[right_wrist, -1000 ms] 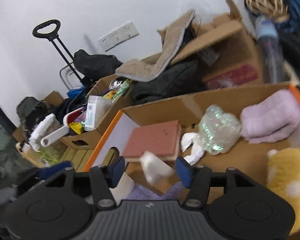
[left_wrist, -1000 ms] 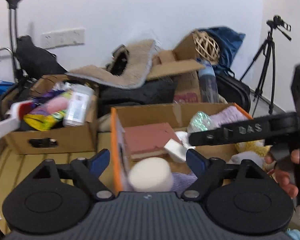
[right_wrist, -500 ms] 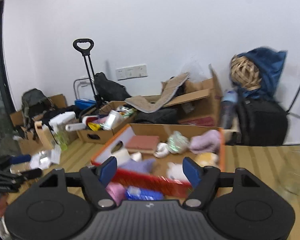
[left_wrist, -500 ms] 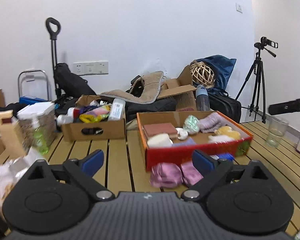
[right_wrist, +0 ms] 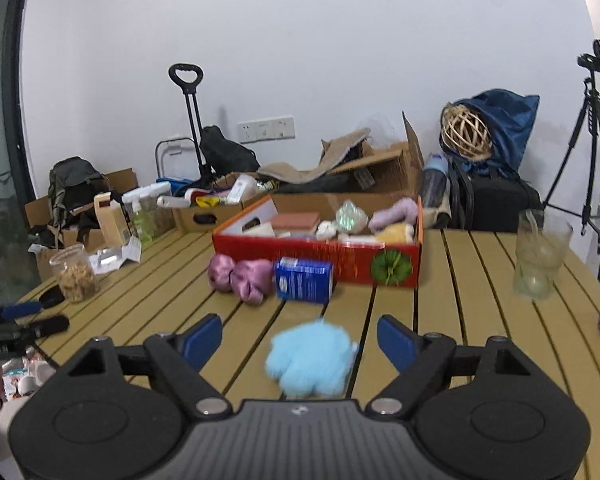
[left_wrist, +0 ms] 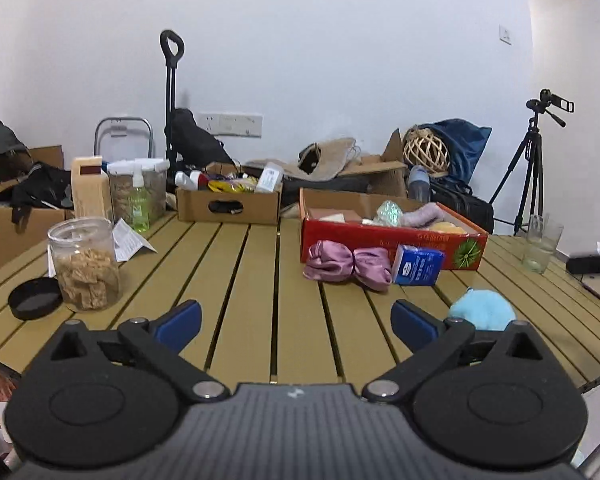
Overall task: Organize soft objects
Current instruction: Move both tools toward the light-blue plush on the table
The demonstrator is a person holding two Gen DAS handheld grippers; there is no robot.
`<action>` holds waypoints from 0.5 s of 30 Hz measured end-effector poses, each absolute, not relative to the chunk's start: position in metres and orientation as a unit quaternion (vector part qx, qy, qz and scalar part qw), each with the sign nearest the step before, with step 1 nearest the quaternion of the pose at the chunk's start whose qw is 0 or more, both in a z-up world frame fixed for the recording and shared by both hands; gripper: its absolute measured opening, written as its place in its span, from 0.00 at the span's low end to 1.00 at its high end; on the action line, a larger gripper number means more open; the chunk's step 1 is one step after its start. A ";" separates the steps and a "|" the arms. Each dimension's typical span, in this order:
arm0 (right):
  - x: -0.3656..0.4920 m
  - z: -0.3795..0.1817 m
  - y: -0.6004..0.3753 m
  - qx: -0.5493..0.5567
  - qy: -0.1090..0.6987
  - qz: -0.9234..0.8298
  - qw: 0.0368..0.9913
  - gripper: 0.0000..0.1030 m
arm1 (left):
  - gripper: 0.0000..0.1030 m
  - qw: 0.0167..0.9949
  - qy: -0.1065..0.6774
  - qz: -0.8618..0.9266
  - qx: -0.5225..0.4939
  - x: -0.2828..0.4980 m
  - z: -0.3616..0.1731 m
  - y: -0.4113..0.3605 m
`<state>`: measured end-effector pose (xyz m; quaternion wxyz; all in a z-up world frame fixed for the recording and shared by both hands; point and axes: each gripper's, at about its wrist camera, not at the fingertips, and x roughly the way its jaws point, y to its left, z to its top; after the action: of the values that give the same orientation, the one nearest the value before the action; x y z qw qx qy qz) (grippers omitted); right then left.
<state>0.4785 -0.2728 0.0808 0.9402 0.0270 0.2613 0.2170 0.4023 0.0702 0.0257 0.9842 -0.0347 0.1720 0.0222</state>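
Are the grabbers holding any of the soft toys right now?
No. Both the left hand-held gripper and the right hand-held gripper are open and empty. The fluffy blue toy just lies on the table.

Wide bare slats of the table [left_wrist: 252,280] lie in front of the left gripper [left_wrist: 296,322], w/ only the jar [left_wrist: 85,264] and its lid [left_wrist: 35,303] at the left edge. The way to the red box [left_wrist: 384,236] is partly blocked by the pink cloth [left_wrist: 348,266] and the blue pack [left_wrist: 418,265], both just in front of its wall. The blue puff [right_wrist: 310,358] sits between the open fingers of the right gripper [right_wrist: 300,340]; the table to the right is free up to the glass [right_wrist: 540,254].
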 end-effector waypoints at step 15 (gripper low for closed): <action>0.517 0.033 -0.244 0.036 0.270 0.208 0.939 0.83 | 1.00 0.978 0.202 -0.050 -0.019 0.462 0.002 0.019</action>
<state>0.5169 -0.2437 0.0333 0.9395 0.0358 0.2695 0.2084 0.4619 0.0187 0.0016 0.9779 -0.0187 0.2020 -0.0505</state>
